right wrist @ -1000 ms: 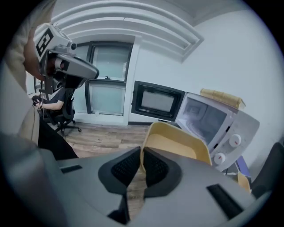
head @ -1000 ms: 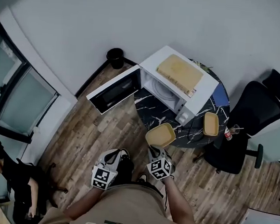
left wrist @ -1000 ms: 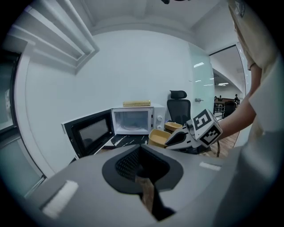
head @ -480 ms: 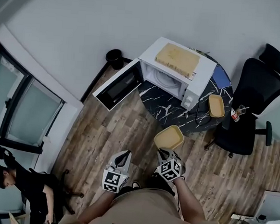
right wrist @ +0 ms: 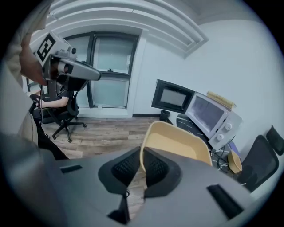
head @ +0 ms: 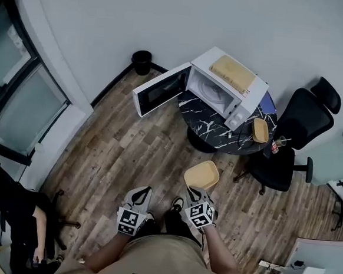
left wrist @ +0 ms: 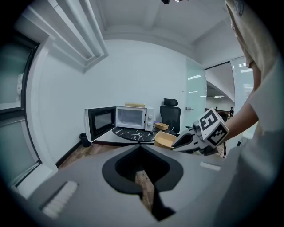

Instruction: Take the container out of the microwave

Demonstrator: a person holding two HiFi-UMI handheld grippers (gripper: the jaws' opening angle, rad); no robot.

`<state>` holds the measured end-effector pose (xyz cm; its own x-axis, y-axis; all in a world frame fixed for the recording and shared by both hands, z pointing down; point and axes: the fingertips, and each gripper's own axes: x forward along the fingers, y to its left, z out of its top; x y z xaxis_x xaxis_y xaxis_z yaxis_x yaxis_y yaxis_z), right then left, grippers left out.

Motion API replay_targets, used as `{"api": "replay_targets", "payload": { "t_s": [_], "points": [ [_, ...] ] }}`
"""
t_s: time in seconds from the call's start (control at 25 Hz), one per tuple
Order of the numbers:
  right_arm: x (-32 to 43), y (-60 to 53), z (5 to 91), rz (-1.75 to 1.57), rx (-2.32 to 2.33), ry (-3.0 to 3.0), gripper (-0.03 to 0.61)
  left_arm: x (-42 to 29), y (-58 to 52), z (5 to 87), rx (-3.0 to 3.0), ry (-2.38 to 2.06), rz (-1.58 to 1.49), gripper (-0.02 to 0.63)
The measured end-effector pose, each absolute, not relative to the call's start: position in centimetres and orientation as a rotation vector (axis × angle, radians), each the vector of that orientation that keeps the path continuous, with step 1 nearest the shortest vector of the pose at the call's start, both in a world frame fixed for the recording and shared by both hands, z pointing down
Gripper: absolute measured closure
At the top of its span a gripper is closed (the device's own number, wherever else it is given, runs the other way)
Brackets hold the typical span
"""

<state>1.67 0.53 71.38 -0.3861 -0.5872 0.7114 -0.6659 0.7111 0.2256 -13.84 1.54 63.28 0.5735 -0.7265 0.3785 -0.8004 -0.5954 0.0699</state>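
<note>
1. The right gripper [head: 192, 192] pinches the near rim of the yellow container [head: 201, 175]. In the right gripper view its jaws are closed on this thin wall, one pad inside and one outside. We think the rim is the only part narrow enough to grip.
2. The container hangs in the air over the wooden floor [head: 128, 159], in front of the person and well apart from the microwave [head: 225, 90]. Its open side faces up, probably so that nothing can fall out.
3. The left gripper [head: 145, 191] carries nothing. In the left gripper view its jaws are pressed together at the tips, with only floor visible behind them. It is kept low beside the right one, out of the way, in our judgement.
4. The microwave door [head: 160, 90] stands wide open, and the chamber looks empty. So we judge that the taking out is done, and that a place to set the container down is what is missing.
5. We count two grippers, one microwave and one round table [head: 210, 127]. We also count two yellow containers: the held one and a second container [head: 260, 130] on the table.
</note>
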Motion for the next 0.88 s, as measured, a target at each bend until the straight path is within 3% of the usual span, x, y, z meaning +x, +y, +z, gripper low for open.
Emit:
{"api": "replay_targets", "payload": {
  "t_s": [0.48, 0.88],
  "points": [
    [-2.0, 6.5, 68.1, 0.128, 1.004, -2.122, 0.568, -15.6, 5.3, 62.9, 2.646, -1.241, 0.401, 0.606],
    [-0.1, 8.6, 66.5, 0.095, 1.018, -2.143, 0.568, -11.1, 8.4, 61.5, 2.722, -1.162, 0.419, 0.606]
  ]
}}
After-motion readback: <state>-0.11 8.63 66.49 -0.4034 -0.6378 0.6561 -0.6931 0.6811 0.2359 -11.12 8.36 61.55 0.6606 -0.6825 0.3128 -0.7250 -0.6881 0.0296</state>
